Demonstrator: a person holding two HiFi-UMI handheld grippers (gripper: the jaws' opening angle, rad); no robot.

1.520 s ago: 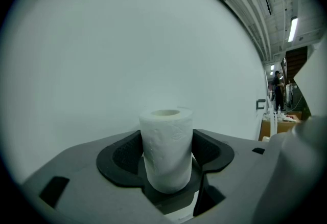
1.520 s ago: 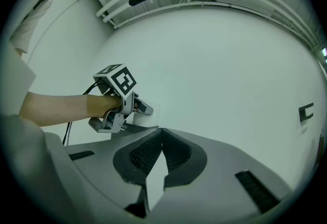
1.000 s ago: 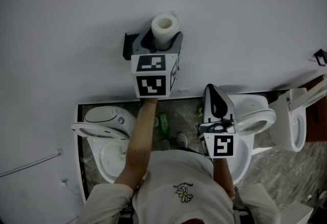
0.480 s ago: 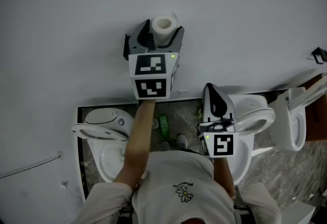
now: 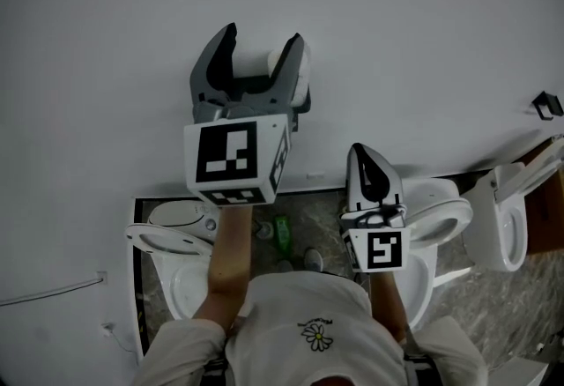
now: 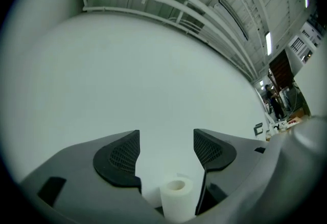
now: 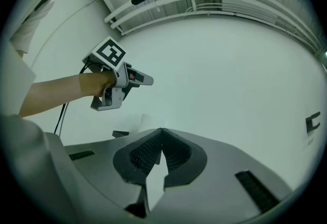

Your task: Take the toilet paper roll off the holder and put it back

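The white toilet paper roll (image 6: 177,200) stands upright on its wall holder, low between my left gripper's jaws and clear of both pads. In the head view the roll (image 5: 255,65) shows through the gap, and the holder is almost wholly hidden behind the gripper. My left gripper (image 5: 261,48) is held up in front of the white wall, open, with nothing in it; its ribbed pads (image 6: 120,156) stand wide apart. My right gripper (image 5: 365,157) hangs lower to the right, shut and empty, its jaws (image 7: 162,134) meeting tip to tip.
Below the wall stand a toilet at left (image 5: 176,239), one at right (image 5: 445,208) and a third further right (image 5: 502,226). A green bottle (image 5: 282,230) lies on the stone floor between them. A small black bracket (image 5: 546,102) is fixed on the wall at right.
My left gripper has come back from the roll towards the camera and tipped upward with its jaws apart. The roll stays on the holder. The right gripper has barely moved.
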